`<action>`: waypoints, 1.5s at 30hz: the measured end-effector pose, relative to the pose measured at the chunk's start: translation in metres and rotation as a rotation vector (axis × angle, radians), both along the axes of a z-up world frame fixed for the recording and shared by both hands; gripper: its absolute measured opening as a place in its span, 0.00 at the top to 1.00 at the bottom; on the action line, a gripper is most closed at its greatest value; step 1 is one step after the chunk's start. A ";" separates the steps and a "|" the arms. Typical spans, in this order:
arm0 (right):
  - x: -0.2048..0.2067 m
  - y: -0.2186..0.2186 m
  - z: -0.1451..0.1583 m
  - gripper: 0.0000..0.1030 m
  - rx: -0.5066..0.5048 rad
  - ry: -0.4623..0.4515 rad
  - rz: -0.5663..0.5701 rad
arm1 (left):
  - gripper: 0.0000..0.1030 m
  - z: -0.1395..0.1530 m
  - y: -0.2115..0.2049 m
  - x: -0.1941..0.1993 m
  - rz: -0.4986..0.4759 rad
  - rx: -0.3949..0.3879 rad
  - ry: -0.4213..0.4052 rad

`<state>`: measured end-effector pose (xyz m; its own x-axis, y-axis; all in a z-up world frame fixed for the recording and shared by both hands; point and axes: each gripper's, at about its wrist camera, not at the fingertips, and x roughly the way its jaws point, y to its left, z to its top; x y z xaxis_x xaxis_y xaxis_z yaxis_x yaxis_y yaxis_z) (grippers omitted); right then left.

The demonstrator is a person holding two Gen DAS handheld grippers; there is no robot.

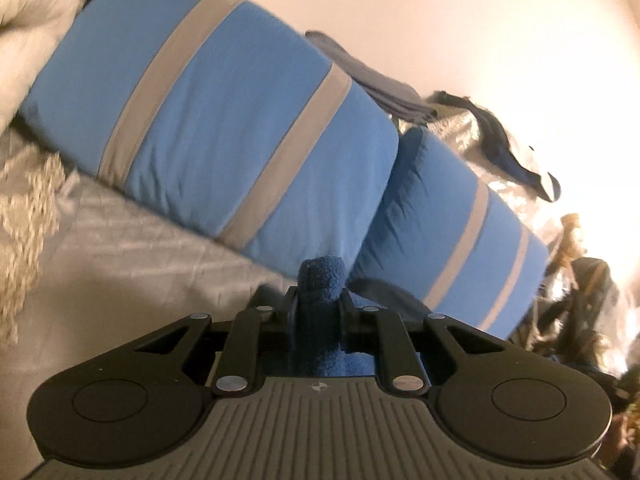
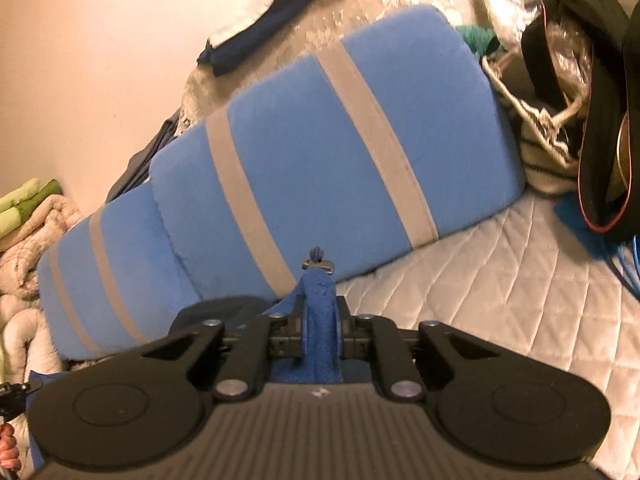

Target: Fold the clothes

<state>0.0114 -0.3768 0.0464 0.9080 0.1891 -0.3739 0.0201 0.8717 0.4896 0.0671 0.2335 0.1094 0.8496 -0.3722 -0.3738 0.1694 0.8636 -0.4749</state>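
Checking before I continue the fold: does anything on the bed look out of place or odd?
Mostly clutter. Dark clothes and straps are heaped untidily beside the striped blue pillows. Both grips look normal: the left gripper and right gripper are each shut on blue fleece fabric. No damage shows.

The pillows (image 1: 224,120) are light blue with grey stripes. Before them the garment (image 1: 320,280) is dark blue fleece and the bed (image 2: 500,280) is white, quilted in diamonds. Both tools are black.
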 end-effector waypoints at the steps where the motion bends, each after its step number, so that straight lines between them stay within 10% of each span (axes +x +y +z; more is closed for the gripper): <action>1: 0.003 0.001 0.002 0.88 -0.010 -0.007 -0.011 | 0.82 0.004 -0.006 0.004 0.022 0.019 -0.009; 10: 0.052 0.015 0.012 0.89 -0.031 -0.031 -0.116 | 0.82 0.023 -0.059 0.045 0.203 0.214 -0.076; 16: 0.100 0.040 -0.025 0.65 -0.144 0.202 -0.172 | 0.74 -0.041 -0.071 0.097 0.250 0.335 0.253; 19: 0.097 0.056 -0.024 0.21 -0.223 0.172 -0.142 | 0.51 -0.047 -0.055 0.096 0.276 0.289 0.325; 22: 0.086 0.066 -0.016 0.12 -0.266 0.128 -0.113 | 0.30 -0.038 -0.037 0.082 0.302 0.199 0.310; 25: 0.076 0.069 -0.014 0.05 -0.274 0.139 -0.115 | 0.30 -0.035 -0.031 0.071 0.301 0.178 0.327; 32: 0.044 0.078 -0.006 0.00 -0.289 0.149 -0.130 | 0.30 -0.019 -0.039 0.030 0.260 0.194 0.291; 45: -0.025 0.048 -0.007 0.00 -0.146 0.326 -0.248 | 0.26 -0.013 -0.028 -0.057 0.321 -0.009 0.299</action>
<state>-0.0138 -0.3287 0.0392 0.7490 -0.0961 -0.6555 0.3712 0.8804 0.2951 0.0106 0.2056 0.0960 0.7779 -0.1113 -0.6185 -0.2527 0.8457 -0.4700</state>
